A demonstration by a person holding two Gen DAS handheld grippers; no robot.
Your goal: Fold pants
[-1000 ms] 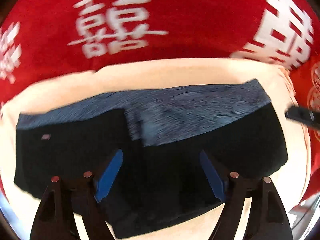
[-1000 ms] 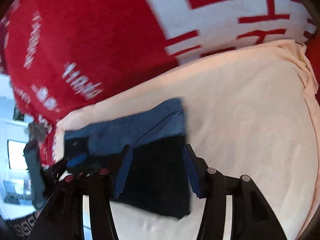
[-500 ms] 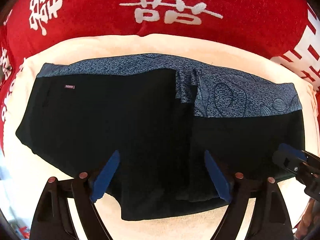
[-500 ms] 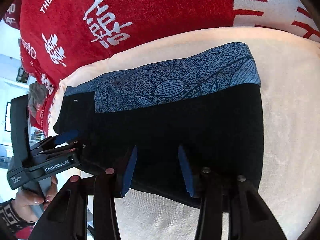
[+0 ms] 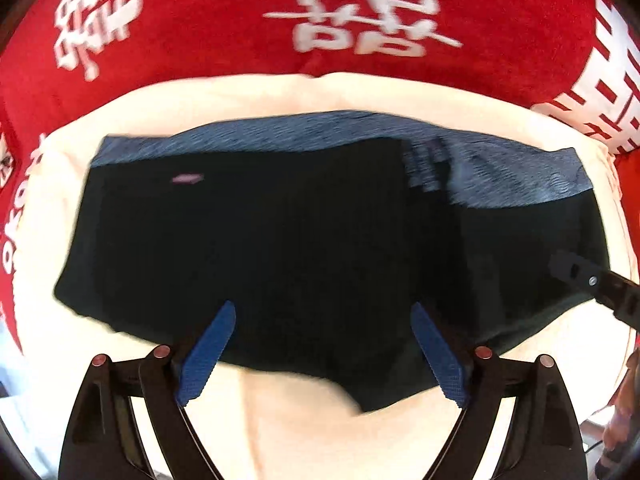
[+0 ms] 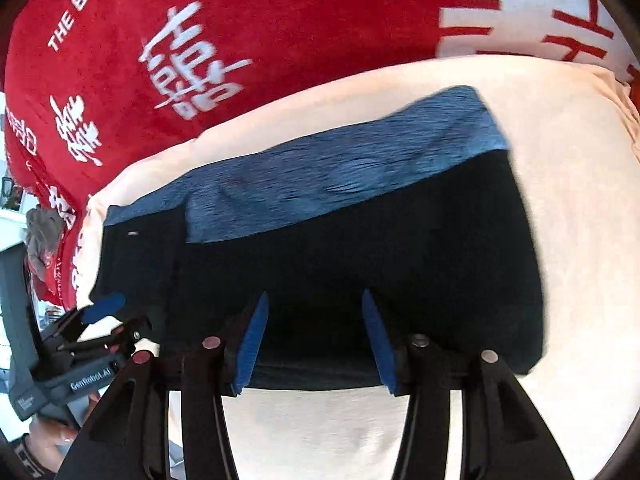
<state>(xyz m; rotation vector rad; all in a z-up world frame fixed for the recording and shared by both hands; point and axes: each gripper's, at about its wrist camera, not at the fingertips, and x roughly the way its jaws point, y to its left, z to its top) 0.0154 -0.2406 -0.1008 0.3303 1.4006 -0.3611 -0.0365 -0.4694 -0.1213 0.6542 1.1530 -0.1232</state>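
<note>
L wrist | pants (image 5: 320, 240) flat on cream sheet (image 5: 300, 432), margin all round | both jaws spread

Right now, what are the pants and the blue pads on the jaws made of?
The pants look like soft matte black cloth with a speckled blue band; they lie limp and flat. The blue pads look like rubber or plastic with a bumpy grid, though I can't be sure.

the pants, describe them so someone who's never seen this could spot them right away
A red blanket with white characters lies under a cream cloth. The pants lie flat on that cloth. They are the only dark item: black, with a speckled blue band along the far edge.
</note>
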